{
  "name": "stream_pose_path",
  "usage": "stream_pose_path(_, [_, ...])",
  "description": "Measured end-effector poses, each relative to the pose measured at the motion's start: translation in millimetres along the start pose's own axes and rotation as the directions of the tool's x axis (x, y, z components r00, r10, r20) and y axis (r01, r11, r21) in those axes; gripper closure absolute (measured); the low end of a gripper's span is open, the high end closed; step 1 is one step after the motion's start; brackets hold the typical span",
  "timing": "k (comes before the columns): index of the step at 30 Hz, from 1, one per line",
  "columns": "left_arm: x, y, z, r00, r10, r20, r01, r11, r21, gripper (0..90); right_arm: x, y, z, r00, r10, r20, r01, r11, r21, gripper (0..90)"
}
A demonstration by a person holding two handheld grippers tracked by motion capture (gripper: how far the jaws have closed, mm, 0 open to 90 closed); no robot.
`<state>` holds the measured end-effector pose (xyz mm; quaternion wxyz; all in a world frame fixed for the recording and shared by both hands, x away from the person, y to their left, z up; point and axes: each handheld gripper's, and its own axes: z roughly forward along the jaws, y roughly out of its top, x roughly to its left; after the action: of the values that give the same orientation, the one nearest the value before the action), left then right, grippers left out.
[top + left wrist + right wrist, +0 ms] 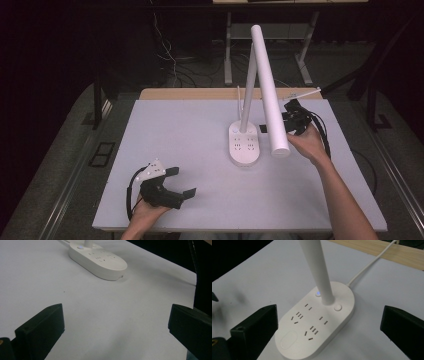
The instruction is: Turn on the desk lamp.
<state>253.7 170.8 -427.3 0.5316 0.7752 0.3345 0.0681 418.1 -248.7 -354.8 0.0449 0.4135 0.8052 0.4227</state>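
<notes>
High view: a white desk lamp (244,142) stood on the grey table (190,145), its oval socket base right of the table's centre, with a stem rising and a long tubular head angled toward the near side. The left gripper (181,182) lay near the table's front edge, well left of the base, jaws spread, holding nothing. The right gripper (291,119) sat just right of the lamp head.

Left gripper view: jaws stood wide apart over bare table; the base lay beyond them.

Right gripper view: jaws were spread, flanking the base with 1 lit blue indicator (318,293) beside the stem; a white cable (372,263) ran off behind the base.
</notes>
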Motion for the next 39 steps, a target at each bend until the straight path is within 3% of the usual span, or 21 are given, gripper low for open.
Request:
stream_pose_path(12, [0.8,0.2,-0.8,1.0,0.0,0.0,0.0,1.0,-0.002,0.0,-18.7,-1.6,21.3,0.9987,0.045,0.024,-0.046,0.999,0.019,1.1])
stream_pose_path(14, [1.0,0.2,-0.9,1.0,-0.001,0.0,0.001,1.0,-0.004,0.0,-21.6,-0.9,25.2,0.9989,0.038,0.026,-0.038,0.999,0.02,7.4])
stream_pose_path(16, [1.0,0.2,-0.9,1.0,0.0,0.0,0.0,1.0,-0.003,0.0,-22.6,-0.5,26.1,0.9986,0.043,0.031,-0.043,0.999,0.009,7.4])
stream_pose_path(18, [1.2,0.3,-0.9,1.0,-0.001,0.0,0.001,1.0,-0.004,0.0,-26.4,0.2,28.7,0.9988,0.047,0.012,-0.047,0.999,0.001,15.5])
stream_pose_path(20, [1.8,0.2,-0.9,1.0,-0.004,-0.001,0.004,1.0,-0.005,0.0,-27.3,0.3,29.8,0.9984,0.055,0.011,-0.055,0.998,0.0,16.5])
stream_pose_path(21, [2.2,0.3,-1.1,1.0,-0.001,-0.002,0.001,1.0,-0.004,0.0,-29.1,-0.2,32.1,0.9982,0.061,-0.005,-0.061,0.998,0.0,23.1])
stream_pose_path(31, [3.0,0.2,-2.0,1.0,-0.003,-0.008,0.003,1.0,-0.009,0.0,-31.3,-2.1,41.3,0.9988,0.044,-0.021,-0.044,0.999,0.02,43.2])
stream_pose_path(39, [3.8,0.3,-2.2,0.9999,-0.005,-0.01,0.005,1.0,-0.008,0.0,-32.2,-4.0,54.2,0.9982,0.048,-0.036,-0.047,0.998,0.034,64.2])
